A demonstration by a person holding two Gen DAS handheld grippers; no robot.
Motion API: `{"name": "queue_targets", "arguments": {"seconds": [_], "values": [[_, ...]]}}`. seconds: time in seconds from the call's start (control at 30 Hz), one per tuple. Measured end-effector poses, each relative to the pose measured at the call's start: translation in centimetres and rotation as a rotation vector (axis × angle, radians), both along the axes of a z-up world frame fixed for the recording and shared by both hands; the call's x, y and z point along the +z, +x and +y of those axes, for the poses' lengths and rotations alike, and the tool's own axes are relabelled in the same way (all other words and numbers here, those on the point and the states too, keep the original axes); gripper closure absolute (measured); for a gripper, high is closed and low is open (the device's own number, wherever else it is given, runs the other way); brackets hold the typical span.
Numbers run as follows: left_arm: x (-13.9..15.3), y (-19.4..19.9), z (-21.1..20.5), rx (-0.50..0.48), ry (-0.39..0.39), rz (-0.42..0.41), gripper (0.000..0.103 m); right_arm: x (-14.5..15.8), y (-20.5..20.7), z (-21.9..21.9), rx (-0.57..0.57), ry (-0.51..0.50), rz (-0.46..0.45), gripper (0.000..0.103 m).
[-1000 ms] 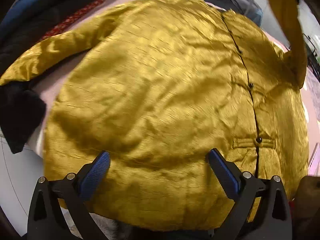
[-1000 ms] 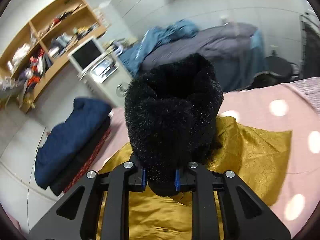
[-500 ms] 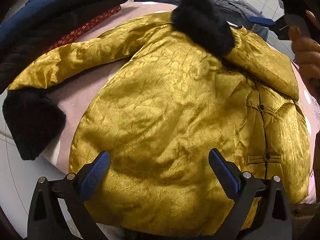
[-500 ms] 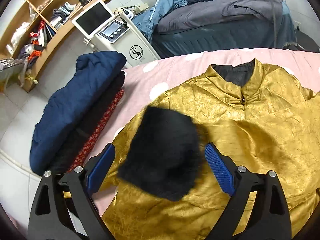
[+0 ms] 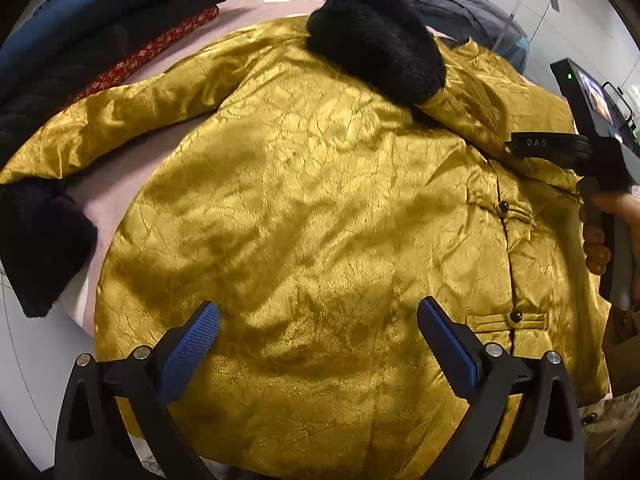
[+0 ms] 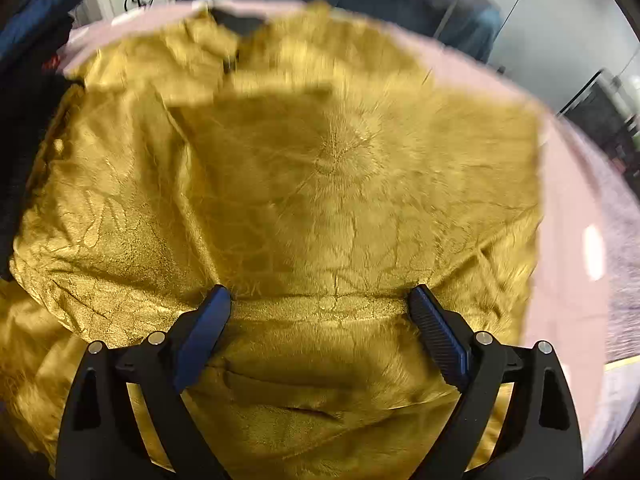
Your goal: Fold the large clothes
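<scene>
Bedding in pale pink [image 5: 108,184] carries the whole job: a bed surface broad enough to spread a big garment flat. On it lies the gold jacket [image 5: 304,208], front up, its button placket [image 5: 510,264] running near to far on the right side. It fills most of both views, so it sits directly under and ahead of both tools.

One sleeve [image 5: 496,104] is folded in across the chest, its black fur cuff [image 5: 380,36] resting at the far end near the collar; that reads as the first fold made. The other sleeve [image 5: 120,120] stretches out to the left, its fur cuff [image 5: 40,240] hanging at the bed's left edge, so by my judgement it is the next piece to bring in.

Far left, a stack of folded clothes [image 5: 100,28], navy on top with a red patterned layer beneath, looks like finished work kept out of the way.

The right gripper [image 6: 320,312] has its jaws spread wide and grips nothing; its tips sit at or just above a fabric ridge on the jacket's right side, though blur hides whether they touch. It also shows at the right edge of the left camera's view, held in a hand [image 5: 600,236].

The left gripper [image 5: 316,328] hovers over the near hem, jaws equally wide, empty.
</scene>
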State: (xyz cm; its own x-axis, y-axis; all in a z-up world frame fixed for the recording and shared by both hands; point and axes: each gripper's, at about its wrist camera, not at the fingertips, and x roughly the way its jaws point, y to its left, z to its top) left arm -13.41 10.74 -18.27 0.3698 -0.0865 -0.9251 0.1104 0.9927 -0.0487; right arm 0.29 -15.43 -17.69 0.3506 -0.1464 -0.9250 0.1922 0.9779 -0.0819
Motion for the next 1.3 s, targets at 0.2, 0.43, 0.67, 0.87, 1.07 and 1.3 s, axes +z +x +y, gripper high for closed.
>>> {"name": "queue_targets", "arguments": {"seconds": [0.2,0.43,0.67,0.87,1.07,1.3], "values": [[0.1,-0.5,0.5,0.022,-0.016,0.001,0.006,1.2,-0.6,-0.6,-0.043,0.029,-0.040,0.007],[2.6,-0.1,4.4,0.144,-0.033,-0.111,0.006,6.0,-6.6,-0.6,-0.042,0.270,-0.133,0.007],[4.4,-1.1,12.3,0.436,-0.115,-0.181,0.006,6.5,-13.0,2.2,0.086,0.232,-0.135,0.007],[4.0,-3.2,18.6,0.674,-0.212,-0.198,0.007,5.0,-16.1,2.1,0.109,0.194,-0.103,0.007],[2.2,-3.7,22.4,0.773,-0.211,-0.177,0.008,3.9,-18.1,1.1,0.088,0.181,-0.079,0.007],[0.9,-0.8,23.9,0.726,-0.171,-0.179,0.033,2.6,-19.7,0.0,0.054,0.179,-0.044,0.007]]}}
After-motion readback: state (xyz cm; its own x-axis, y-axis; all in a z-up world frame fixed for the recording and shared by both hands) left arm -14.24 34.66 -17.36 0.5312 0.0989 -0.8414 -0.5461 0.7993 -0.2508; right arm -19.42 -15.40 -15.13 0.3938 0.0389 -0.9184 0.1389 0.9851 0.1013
